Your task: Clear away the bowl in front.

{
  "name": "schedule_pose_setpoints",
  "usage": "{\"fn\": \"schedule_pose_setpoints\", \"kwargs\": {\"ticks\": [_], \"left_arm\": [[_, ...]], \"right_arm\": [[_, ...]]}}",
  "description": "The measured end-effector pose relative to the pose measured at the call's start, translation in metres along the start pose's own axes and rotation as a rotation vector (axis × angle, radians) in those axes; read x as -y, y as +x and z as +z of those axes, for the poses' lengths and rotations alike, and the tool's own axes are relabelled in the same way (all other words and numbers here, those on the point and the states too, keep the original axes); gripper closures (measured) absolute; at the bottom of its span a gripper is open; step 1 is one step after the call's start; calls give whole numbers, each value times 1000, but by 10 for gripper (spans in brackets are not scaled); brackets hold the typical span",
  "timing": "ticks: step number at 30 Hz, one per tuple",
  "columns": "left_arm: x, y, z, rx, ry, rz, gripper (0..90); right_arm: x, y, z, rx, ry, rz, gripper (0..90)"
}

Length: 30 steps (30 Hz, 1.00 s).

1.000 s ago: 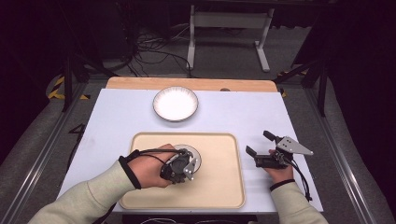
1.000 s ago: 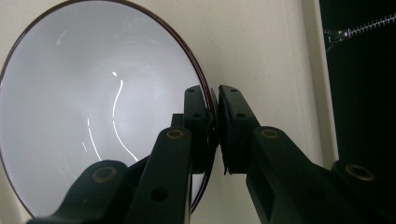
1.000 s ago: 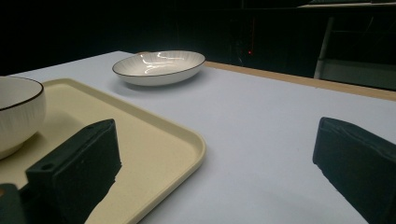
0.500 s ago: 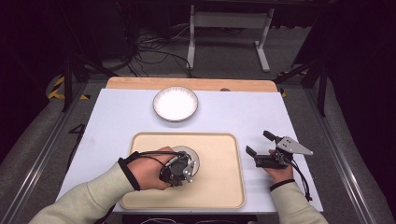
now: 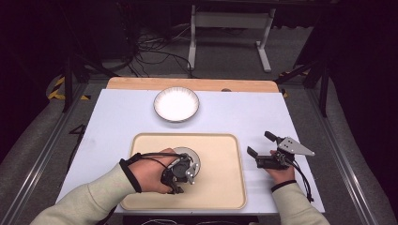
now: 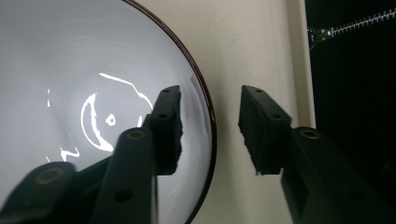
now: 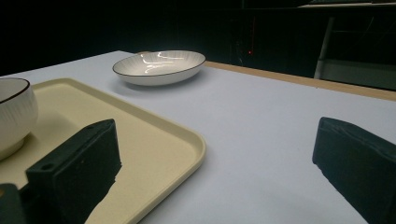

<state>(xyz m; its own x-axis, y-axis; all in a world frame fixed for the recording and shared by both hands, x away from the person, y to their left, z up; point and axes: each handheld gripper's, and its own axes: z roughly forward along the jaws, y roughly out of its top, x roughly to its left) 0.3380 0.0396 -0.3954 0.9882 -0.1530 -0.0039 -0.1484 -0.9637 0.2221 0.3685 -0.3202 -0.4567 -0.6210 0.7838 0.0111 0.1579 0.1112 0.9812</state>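
Observation:
A white bowl with a dark rim [image 5: 190, 154] [image 6: 70, 70] sits on the cream tray [image 5: 220, 159] [image 6: 252, 46]. My left gripper [image 5: 182, 169] [image 6: 210, 100] points down over the bowl's edge. Its jaws have just been opening: one jaw is inside the bowl and the other outside. The rim runs between them with a gap on each side, so they stand open. My right gripper [image 5: 259, 143] [image 7: 215, 144] rests open on the white table to the right of the tray, holding nothing. The bowl [image 7: 14, 116] also appears at the far left of the right gripper view.
A shallow white ribbed plate [image 5: 176, 104] [image 7: 159, 65] stands on the table beyond the tray. The tray's raised rim [image 7: 154, 140] lies close to my right gripper. A wooden strip [image 5: 187, 84] runs along the table's far edge, with stands and cables on the floor behind it.
Both hands have kept their places. At the bowl, the left gripper's jaws look slightly farther apart than before.

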Motion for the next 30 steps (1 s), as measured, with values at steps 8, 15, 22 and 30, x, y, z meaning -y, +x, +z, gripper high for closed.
{"fn": "schedule_pose_setpoints", "kwargs": {"ticks": [8, 15, 22, 30], "left_arm": [[3, 3, -4, 23, -24, -64, 384], [4, 3, -10, 8, -58, -87, 310], [9, 2, -20, -29, -142, -91, 237], [22, 2, -33, -47, -261, -144, 249]], "right_arm": [[0, 0, 0, 0, 0, 0, 10], [0, 0, 0, 1, 0, 1, 10], [0, 0, 0, 0, 0, 5, 9], [0, 0, 0, 1, 0, 6, 9]]}}
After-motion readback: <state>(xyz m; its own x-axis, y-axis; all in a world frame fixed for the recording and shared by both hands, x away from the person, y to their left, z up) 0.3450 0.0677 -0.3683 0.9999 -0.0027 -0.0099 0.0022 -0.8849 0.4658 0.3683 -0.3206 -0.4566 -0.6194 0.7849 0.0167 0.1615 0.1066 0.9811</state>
